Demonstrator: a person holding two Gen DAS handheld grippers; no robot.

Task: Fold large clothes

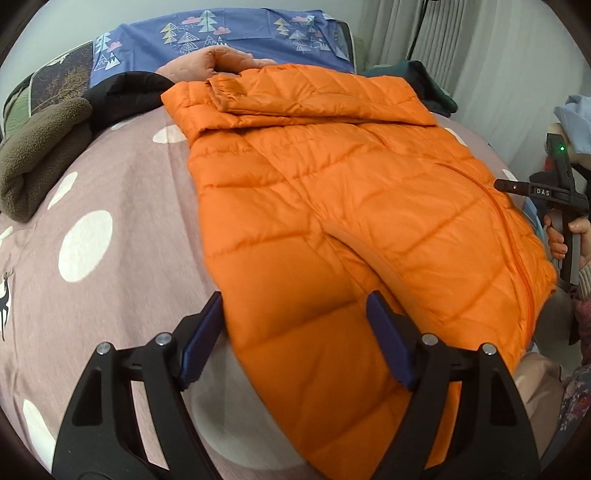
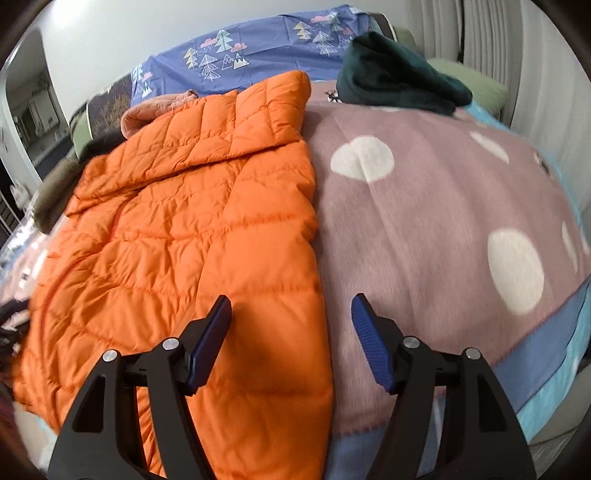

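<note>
An orange quilted puffer jacket [image 1: 332, 192] lies flat on the bed, its sleeves folded over the body, its hem toward the far end. It also shows in the right wrist view [image 2: 192, 229]. My left gripper [image 1: 295, 306] is open and empty, hovering above the jacket's near left edge. My right gripper [image 2: 291, 306] is open and empty, straddling the jacket's right edge over the blanket. The right gripper's body shows in the left wrist view [image 1: 554, 199], held at the jacket's right side.
The bed carries a mauve blanket with white dots [image 1: 110, 206] [image 2: 424, 221]. A brown fleece [image 1: 33, 158] and black garment [image 1: 125, 92] lie at the left. A dark green garment [image 2: 399, 74] lies far right. A blue tree-print pillow [image 1: 236, 33] is at the head.
</note>
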